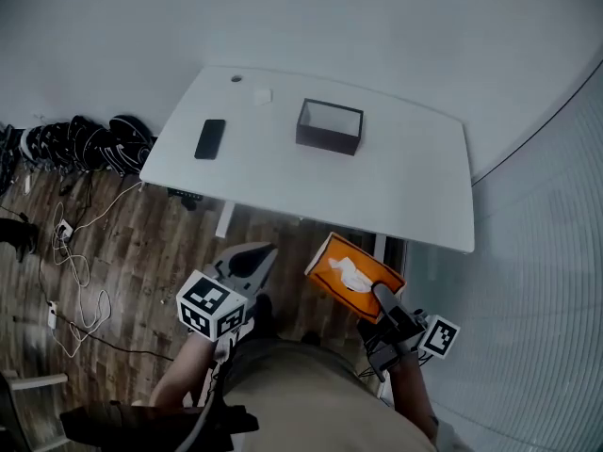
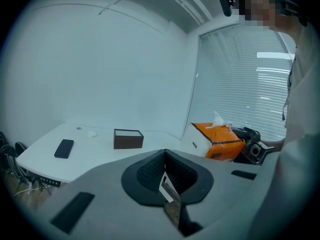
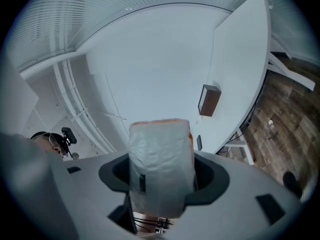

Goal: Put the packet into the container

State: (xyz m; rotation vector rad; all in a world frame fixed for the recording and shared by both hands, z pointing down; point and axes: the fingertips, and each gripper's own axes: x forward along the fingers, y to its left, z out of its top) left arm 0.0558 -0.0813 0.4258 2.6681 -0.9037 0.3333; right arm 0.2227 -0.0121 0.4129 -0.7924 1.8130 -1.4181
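The packet (image 1: pixel 353 276) is an orange tissue pack with white tissue poking from its top. My right gripper (image 1: pixel 382 301) is shut on it, off the table's near edge and above the wooden floor. In the right gripper view the packet (image 3: pixel 160 164) fills the space between the jaws. The container (image 1: pixel 330 126), a dark open box, stands on the white table (image 1: pixel 415 196) toward its far side; it also appears as the container (image 2: pixel 128 138) and the container (image 3: pixel 209 100). My left gripper (image 1: pixel 256 258) hangs beside the packet, shut with nothing in it.
A black phone (image 1: pixel 210 138) lies on the table's left part, with a small white scrap (image 1: pixel 262 95) behind it. Dark bags (image 1: pixel 80 144) and loose cables (image 1: pixel 75 271) cover the floor at left. Window blinds (image 1: pixel 556 252) run along the right.
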